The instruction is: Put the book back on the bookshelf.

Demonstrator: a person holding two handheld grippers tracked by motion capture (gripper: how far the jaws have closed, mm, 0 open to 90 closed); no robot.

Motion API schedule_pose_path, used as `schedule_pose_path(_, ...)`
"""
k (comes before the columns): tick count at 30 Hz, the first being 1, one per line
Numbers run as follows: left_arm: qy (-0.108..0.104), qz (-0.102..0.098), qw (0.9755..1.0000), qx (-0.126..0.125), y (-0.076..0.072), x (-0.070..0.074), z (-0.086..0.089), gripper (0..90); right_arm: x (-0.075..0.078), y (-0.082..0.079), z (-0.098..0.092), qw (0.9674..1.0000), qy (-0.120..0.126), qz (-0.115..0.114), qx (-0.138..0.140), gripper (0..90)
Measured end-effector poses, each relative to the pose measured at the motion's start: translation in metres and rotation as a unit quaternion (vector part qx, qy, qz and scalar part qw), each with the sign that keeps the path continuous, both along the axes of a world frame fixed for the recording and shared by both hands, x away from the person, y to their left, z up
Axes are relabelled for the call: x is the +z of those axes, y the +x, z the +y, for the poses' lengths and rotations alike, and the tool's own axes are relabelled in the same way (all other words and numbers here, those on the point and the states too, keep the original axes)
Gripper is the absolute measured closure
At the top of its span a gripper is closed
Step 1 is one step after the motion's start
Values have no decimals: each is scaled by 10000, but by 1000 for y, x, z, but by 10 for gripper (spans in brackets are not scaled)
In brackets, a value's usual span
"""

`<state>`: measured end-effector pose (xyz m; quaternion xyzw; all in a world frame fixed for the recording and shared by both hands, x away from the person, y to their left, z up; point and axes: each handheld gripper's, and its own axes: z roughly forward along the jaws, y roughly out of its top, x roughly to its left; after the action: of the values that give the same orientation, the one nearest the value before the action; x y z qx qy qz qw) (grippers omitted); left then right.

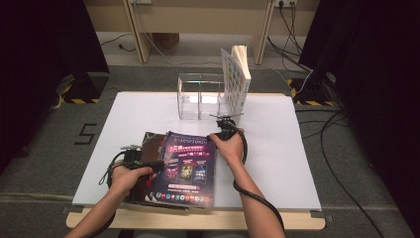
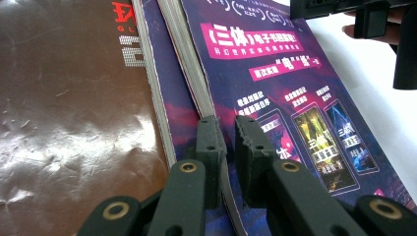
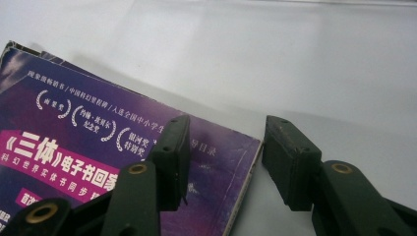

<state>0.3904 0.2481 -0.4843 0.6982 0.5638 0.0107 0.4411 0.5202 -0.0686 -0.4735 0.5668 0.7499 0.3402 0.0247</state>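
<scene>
A purple magazine (image 1: 187, 168) tops a stack at the table's near left. My left gripper (image 1: 158, 165) comes in from the stack's left side. In the left gripper view it (image 2: 226, 142) is shut on the purple magazine (image 2: 275, 73) at the left edge, which runs between the two pads. My right gripper (image 1: 218, 137) sits at the magazine's far right corner. In the right gripper view it (image 3: 226, 157) is open and straddles that corner: one jaw over the cover (image 3: 74, 162), the other over bare table.
A brown glossy magazine (image 2: 74, 123) and others lie under the purple one. A clear box (image 1: 200, 96) stands at the back of the white table (image 1: 277, 163), with a book (image 1: 236, 77) upright at its right end. Cables trail on the floor at right.
</scene>
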Motion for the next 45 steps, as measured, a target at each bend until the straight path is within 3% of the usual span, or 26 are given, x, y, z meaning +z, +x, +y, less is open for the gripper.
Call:
schedule_pose_path(4, 14, -15, 10000, 7, 0, 0, 0, 805, -2, 2, -1, 9999, 125, 38, -32, 530)
schedule_pose_path(8, 69, -26, 10000, 6, -1, 0, -1, 805, 0, -1, 0, 9999, 102, 49, -125, 561)
schedule_pose_path(15, 75, -50, 9999, 70, -2, -1, -2, 806, 17, -8, -2, 9996, 123, -213, -136, 611)
schedule_pose_path(20, 225, -219, 9995, 98, -5, -1, -5, 815, 20, -14, -8, 9995, 210, -46, -244, 611)
schedule_pose_path(26, 209, -229, 9994, 143, -6, -2, -5, 819, 19, -17, -15, 9990, 283, 233, -252, 582)
schedule_pose_path(29, 169, -235, 9995, 156, -6, -2, -4, 820, 15, -19, -17, 9988, 231, 331, -269, 580)
schedule_pose_path(35, 158, -269, 9993, 186, -7, -3, -4, 821, 3, -20, -20, 9965, 332, 734, -236, 567)
schedule_pose_path(40, 144, -252, 9994, 204, -7, -3, -4, 821, 1, -20, -21, 9952, 522, 795, -246, 567)
schedule_pose_path(43, 140, -254, 9994, 207, -7, -3, -4, 821, 0, -22, -20, 9927, 720, 943, -222, 570)
schedule_pose_path(45, 157, -259, 9993, 198, -7, -3, -5, 821, 1, -25, -19, 9933, 704, 898, -184, 571)
